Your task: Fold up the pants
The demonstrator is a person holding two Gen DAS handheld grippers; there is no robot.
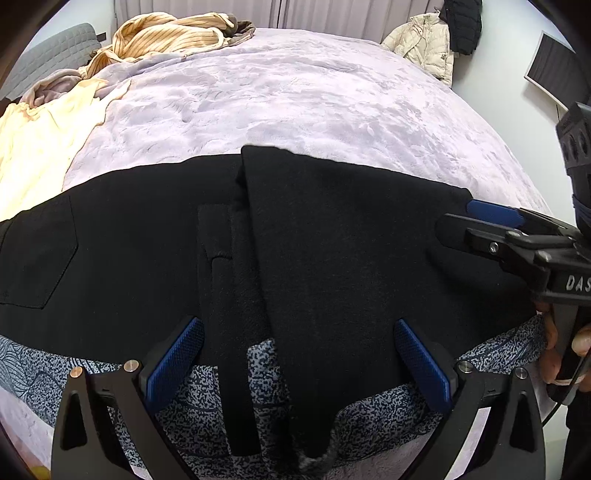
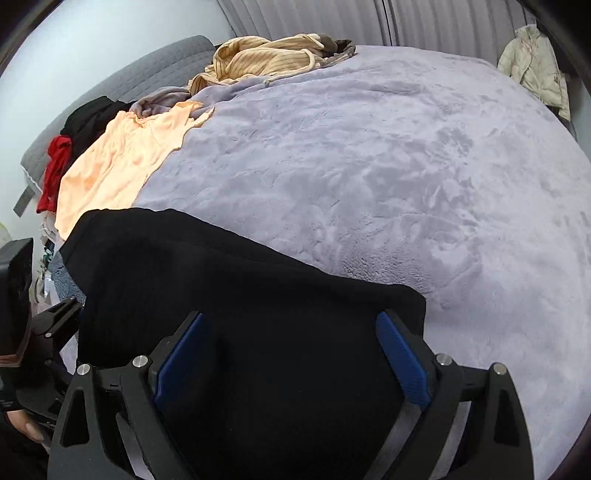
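Black pants (image 1: 332, 240) lie across the near edge of the bed, one part folded over the middle in a slanted flap. A strip of the cloth hangs down over the edge between the pads of my left gripper (image 1: 299, 362), which is open and not pressing on it. My right gripper (image 1: 456, 218) comes in from the right at the pants' right end, held by a hand. In the right wrist view the pants (image 2: 240, 288) fill the lower left, and the right gripper (image 2: 291, 354) is open above the cloth, its blue pads wide apart.
A lilac fleece blanket (image 1: 295, 99) covers the bed. A peach garment (image 1: 40, 140), a striped yellow one (image 1: 173, 35) and red and black clothes (image 2: 55, 166) lie along the left side. A cream jacket (image 1: 424, 40) hangs at the back right. A speckled blue-grey cloth (image 1: 229, 387) lies under the pants.
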